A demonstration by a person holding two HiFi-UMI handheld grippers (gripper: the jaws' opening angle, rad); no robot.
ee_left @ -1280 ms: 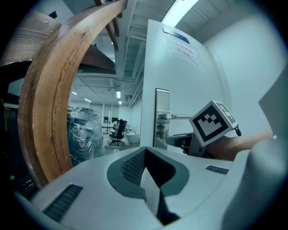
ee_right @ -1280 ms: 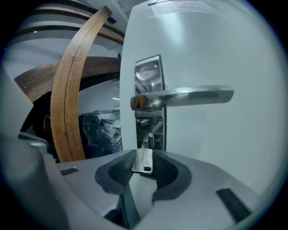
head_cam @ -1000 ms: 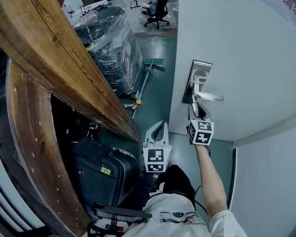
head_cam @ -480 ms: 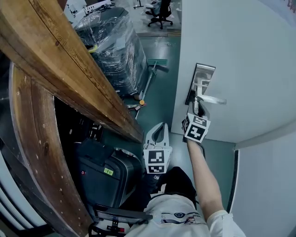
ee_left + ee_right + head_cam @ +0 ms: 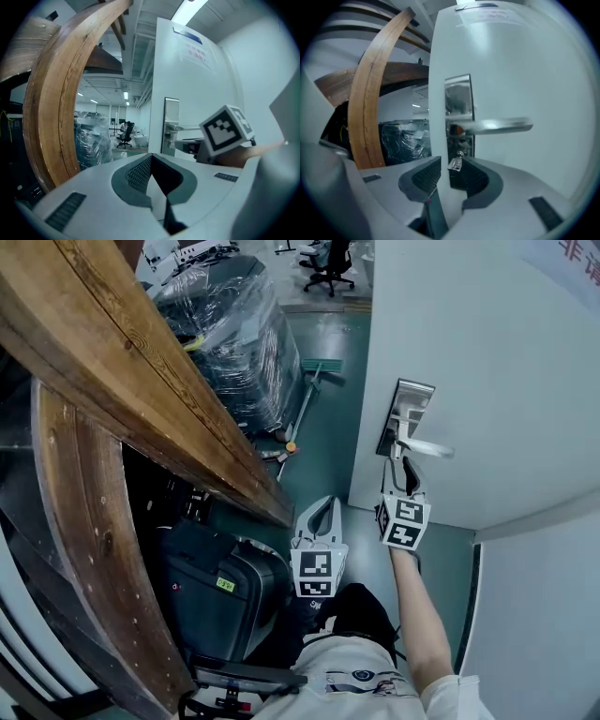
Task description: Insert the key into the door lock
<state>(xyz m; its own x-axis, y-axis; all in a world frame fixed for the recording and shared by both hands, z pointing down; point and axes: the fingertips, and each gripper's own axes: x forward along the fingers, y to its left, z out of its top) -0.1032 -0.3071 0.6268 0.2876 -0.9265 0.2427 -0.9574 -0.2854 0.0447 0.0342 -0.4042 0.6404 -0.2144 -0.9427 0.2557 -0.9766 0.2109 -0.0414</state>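
The white door [image 5: 487, 362] carries a steel lock plate [image 5: 405, 418] with a lever handle [image 5: 427, 448]. In the right gripper view the plate [image 5: 459, 101] and handle [image 5: 499, 125] fill the middle. A small silver key [image 5: 456, 163] sticks out at the plate's lower end, under the handle, and seems to sit in the keyhole. My right gripper [image 5: 407, 476] is just below the handle; its jaws [image 5: 446, 164] stand apart, with the key by the right fingertip and the door's edge showing in the gap. My left gripper [image 5: 322, 507] hangs lower left, shut and empty.
A thick curved wooden beam [image 5: 122, 362] crosses the left side. A pallet wrapped in plastic film [image 5: 230, 334] stands on the green floor behind it, with a broom [image 5: 302, 390] beside it. A dark suitcase [image 5: 220, 592] is near my legs. An office chair [image 5: 328, 263] stands far back.
The right gripper rose towards the lock plate half a second ago and has now drawn back down a little. The left gripper has stayed where it was.
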